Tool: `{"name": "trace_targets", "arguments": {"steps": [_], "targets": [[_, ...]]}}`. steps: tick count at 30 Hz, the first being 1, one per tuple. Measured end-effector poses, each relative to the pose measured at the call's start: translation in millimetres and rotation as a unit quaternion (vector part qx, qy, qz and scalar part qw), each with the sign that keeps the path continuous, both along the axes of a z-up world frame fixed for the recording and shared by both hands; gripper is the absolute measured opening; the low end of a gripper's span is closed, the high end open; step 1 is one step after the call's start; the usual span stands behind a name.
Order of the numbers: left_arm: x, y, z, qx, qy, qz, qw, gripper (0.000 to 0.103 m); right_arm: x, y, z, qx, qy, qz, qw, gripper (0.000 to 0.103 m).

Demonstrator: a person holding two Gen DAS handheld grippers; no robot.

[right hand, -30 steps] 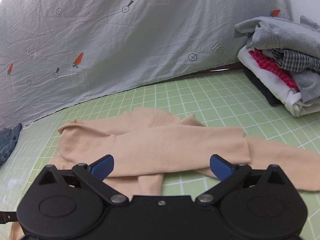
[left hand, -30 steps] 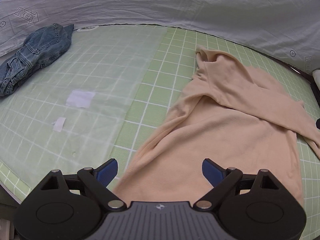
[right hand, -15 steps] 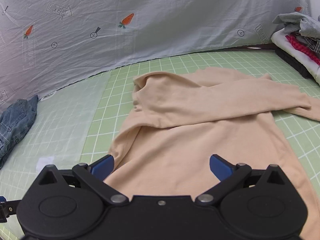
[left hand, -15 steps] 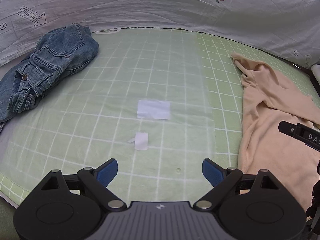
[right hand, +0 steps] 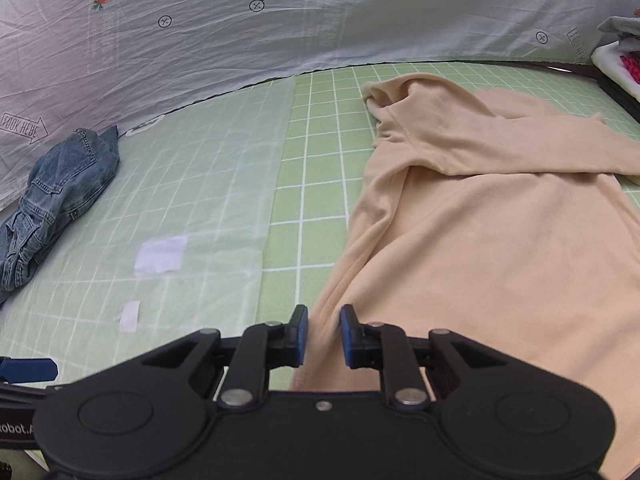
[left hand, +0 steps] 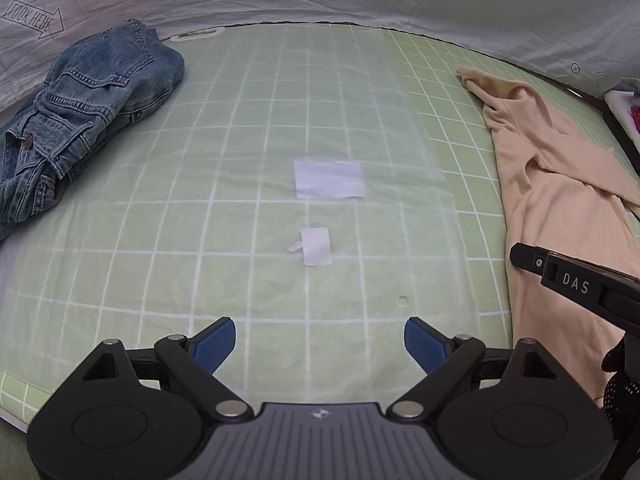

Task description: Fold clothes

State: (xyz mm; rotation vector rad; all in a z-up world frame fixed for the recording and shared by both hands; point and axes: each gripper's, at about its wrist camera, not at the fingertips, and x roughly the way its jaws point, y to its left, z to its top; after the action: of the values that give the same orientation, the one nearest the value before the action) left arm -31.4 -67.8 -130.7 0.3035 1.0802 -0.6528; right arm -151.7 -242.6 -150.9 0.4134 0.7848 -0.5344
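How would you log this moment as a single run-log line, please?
left gripper: open, over green grid mat | right gripper: nearly shut on peach sweater hem edge | denim jacket: untouched

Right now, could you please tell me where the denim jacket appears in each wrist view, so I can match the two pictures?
Left wrist view: the denim jacket lies crumpled at the upper left, against the white sheet.
Right wrist view: the denim jacket sits at the far left, mid-height.
Shared landmark: the larger white paper patch on the green grid mat.
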Motion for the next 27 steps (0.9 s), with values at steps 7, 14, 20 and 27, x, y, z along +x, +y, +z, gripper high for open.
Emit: {"name": "trace_targets", "arguments": {"steps": [7, 14, 20, 27], "targets": [[1, 0, -1, 0.0, 0.001, -0.014, 0.9999, 0.092, 2, 13, 8, -0.031, -0.01, 0.008, 0.999, 0.018], [2, -1, -2, -0.001, 0.001, -0.018, 0.9998, 0.092, 8, 11, -4, -0.015, 0.021, 0.005, 1.0, 0.018], [3, -2, -3, 0.001, 0.005, -0.016, 0.9999, 0.092, 7, 9, -7, -0.016, 0.029, 0.007, 0.999, 0.02], [1, -3, -1, -0.001, 0.0, -0.009, 1.0, 0.092, 1, 0, -7, 0.003, 0.021, 0.009, 1.0, 0.008]]}}
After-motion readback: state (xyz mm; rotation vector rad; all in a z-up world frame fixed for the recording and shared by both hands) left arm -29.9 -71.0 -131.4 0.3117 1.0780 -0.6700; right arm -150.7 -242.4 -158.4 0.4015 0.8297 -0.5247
